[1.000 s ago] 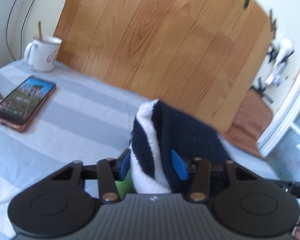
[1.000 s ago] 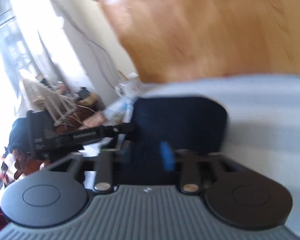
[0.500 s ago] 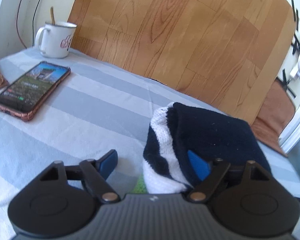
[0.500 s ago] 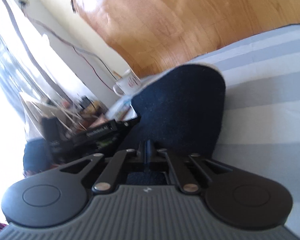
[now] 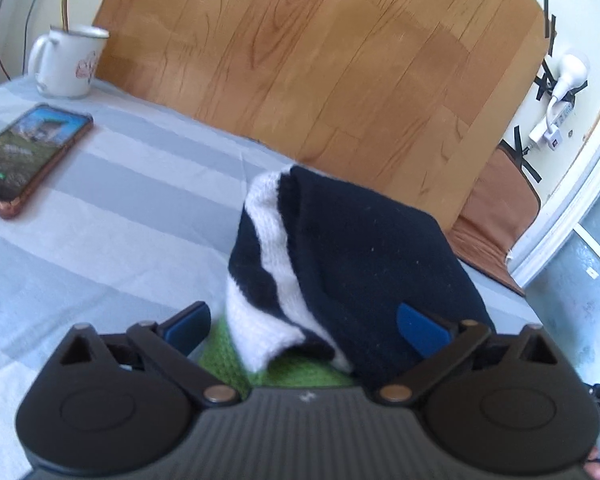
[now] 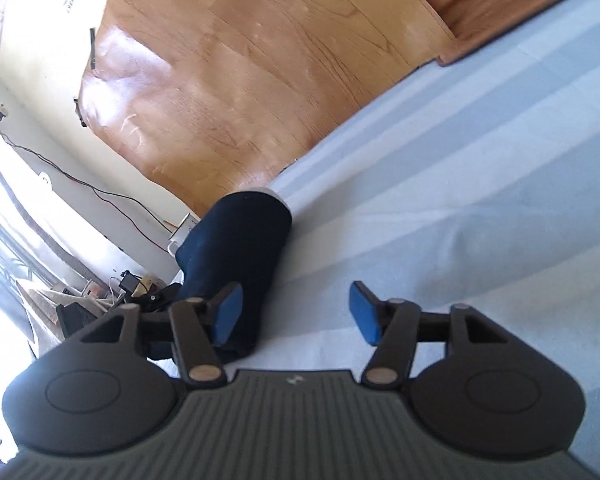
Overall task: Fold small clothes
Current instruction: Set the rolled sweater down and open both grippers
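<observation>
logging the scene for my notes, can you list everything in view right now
garment: 1, navy with white stripes and a green part underneath, folded on the cloth between the left gripper's fingers
cloth: 1, pale blue and white stripes, covering the surface
phone: 1, brown case, screen lit, far left on the cloth
mug: 1, white, stick standing in it, behind the phone
panel: 1, wood-grain, upright behind the cloth
plug: 1, white, on the wall at right
clutter: several items, mixed colours, too blurred to name, past the cloth's edge
left gripper: 1, black with blue pads, jaws opening around the garment
right gripper: 1, black with blue pads, jaws opening, only cloth between them, garment beside one finger
</observation>
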A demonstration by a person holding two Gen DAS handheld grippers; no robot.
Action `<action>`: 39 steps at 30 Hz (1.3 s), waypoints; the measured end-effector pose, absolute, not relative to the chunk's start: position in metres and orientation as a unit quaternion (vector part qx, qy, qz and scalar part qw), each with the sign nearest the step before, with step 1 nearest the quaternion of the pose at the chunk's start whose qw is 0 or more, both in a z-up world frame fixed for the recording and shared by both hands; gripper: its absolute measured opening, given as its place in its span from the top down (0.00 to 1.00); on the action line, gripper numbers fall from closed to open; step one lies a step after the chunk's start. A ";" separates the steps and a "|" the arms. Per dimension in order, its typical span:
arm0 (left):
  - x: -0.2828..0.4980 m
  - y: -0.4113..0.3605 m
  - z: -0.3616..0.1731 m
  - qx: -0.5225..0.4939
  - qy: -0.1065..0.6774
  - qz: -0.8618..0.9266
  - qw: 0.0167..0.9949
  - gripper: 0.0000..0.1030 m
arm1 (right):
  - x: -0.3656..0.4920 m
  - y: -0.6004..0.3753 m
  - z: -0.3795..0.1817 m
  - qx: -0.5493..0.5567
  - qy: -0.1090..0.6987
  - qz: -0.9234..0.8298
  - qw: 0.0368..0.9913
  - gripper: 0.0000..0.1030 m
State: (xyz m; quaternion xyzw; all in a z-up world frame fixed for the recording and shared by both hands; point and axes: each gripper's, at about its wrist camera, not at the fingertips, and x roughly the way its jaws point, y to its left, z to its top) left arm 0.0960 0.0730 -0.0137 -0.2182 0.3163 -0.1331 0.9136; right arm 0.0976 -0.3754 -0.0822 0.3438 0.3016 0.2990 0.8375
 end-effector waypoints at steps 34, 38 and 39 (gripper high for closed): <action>0.098 0.063 -0.014 -0.197 0.324 -0.122 0.917 0.00 | 0.104 -0.343 -0.090 0.264 0.272 0.316 0.870 0.14; 0.098 0.060 -0.013 -0.190 0.324 -0.120 0.919 0.00 | 0.104 -0.343 -0.089 0.264 0.272 0.316 0.870 0.14; 0.098 0.060 -0.013 -0.191 0.324 -0.120 0.919 0.00 | 0.104 -0.343 -0.089 0.264 0.272 0.316 0.870 0.14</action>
